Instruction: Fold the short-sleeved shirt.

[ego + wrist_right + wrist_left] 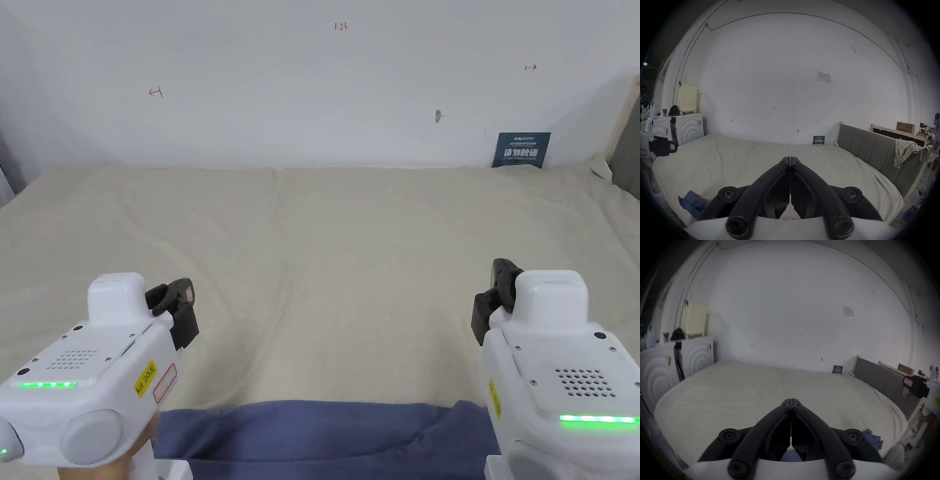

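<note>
Both the left tongs (791,400) and the right tongs (790,158) are hovering closed and empty over the bed (350,250). The blue shirt (325,437) is lying bunched at the near edge, probably awaiting a first grab.

Shirt (325,437) lies bunched on the bed (350,262) at its near edge, between the two tools; left tool (178,309) sits near-left over the bed, right tool (494,303) near-right, well apart, both with jaws together and holding nothing; wall (312,81) runs behind the bed; small sign (521,150) leans on the wall at the bed's far right; headboard (867,149) stands along the bed's right side, a cloth (906,151) draped over it; cabinets (687,129) stand left of the bed against the wall.
</note>
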Demonstrator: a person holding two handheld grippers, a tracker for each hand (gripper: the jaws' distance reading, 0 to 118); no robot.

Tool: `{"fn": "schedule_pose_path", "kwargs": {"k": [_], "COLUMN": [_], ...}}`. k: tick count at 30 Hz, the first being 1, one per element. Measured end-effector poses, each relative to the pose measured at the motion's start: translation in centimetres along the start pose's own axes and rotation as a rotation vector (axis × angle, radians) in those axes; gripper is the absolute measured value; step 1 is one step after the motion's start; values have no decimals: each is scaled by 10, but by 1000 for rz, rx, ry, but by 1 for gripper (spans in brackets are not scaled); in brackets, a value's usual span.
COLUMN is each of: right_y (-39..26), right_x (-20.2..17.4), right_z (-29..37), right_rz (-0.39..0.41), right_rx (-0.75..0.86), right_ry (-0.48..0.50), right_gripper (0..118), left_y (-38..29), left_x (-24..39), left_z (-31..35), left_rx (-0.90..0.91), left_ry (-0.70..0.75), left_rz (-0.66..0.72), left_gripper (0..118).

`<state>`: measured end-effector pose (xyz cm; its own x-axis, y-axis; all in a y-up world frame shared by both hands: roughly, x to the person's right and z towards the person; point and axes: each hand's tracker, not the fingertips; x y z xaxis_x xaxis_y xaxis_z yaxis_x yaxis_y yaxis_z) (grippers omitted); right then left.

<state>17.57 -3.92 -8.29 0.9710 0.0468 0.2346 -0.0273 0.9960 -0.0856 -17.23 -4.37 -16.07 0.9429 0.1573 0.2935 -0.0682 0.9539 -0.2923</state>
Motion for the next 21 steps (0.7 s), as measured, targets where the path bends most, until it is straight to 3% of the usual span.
{"fn": "schedule_pose_path", "kwargs": {"k": [7, 12, 15, 17, 21], "right_y": [-10, -15, -19, -22, -28], "right_x": [-5, -11, -17, -21, -28], "right_z": [-4, -11, -16, -19, -25], "right_rz": [13, 18, 27, 28, 23], "right_rx": [-55, -85, -103, -119, -152], "right_ry": [18, 23, 26, 25, 21], "right_gripper": [0, 0, 0, 0, 0], "left_y": [-26, -57, -79, -94, -117], "left_x": [-88, -143, -180, -197, -219], "left_z": [-19, -24, -29, -31, -39], "left_rx": [-353, -511, -597, -636, -692], "left_ry": [-261, -254, -256, -185, -153], "left_rz": [459, 505, 593, 630, 620], "left_gripper": [0, 1, 41, 75, 99]}}
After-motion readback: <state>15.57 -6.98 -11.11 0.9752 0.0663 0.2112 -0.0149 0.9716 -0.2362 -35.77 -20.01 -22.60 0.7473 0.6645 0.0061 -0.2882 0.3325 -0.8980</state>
